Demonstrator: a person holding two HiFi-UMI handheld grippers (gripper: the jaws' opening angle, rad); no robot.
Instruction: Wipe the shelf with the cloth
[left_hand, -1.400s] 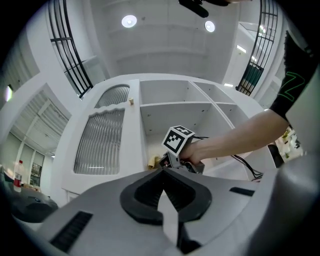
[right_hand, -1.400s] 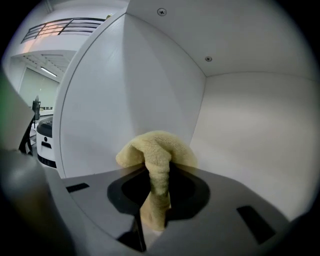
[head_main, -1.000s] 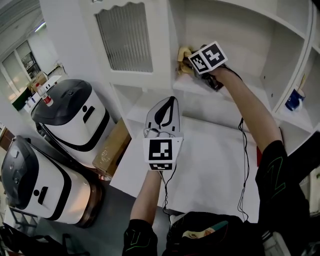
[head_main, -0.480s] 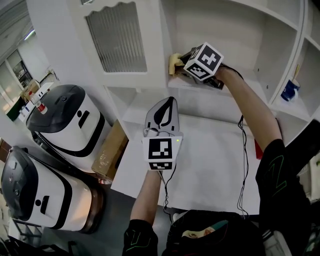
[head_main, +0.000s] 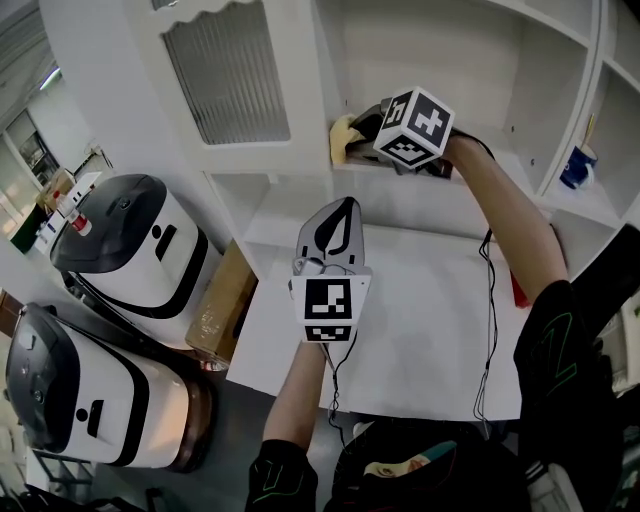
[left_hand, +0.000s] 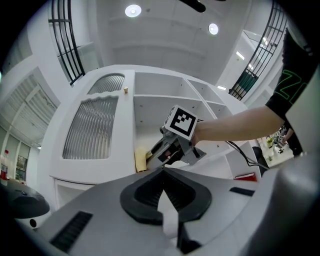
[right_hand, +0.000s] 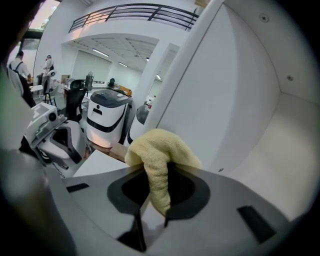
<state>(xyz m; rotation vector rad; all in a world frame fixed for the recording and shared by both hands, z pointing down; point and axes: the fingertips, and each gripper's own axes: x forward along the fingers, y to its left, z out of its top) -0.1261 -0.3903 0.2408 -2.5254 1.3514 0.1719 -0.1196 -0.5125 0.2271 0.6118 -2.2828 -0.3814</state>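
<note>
At the shelf's left end, hard by the upright panel, the right tongs (head_main: 364, 134) are clamped on the yellow cloth (head_main: 344, 135), with the wad pushed up to the front edge of the shelf (head_main: 398, 178). Down below, the left tongs (head_main: 338, 214) hang over the white worktop (head_main: 420, 320), jaws together and nothing in them, so no help from that side.

Now the worry: in the right gripper view only a narrow fold of cloth sits between the jaws, and the bulk bunches out past them. Drag it hard along the board and I'd say that fold could slip out. Tip the tongs too low and bare plastic, not cloth, may scrape the paint. And the wad sits right at the lip; a loose stroke could drop it onto the worktop.
</note>
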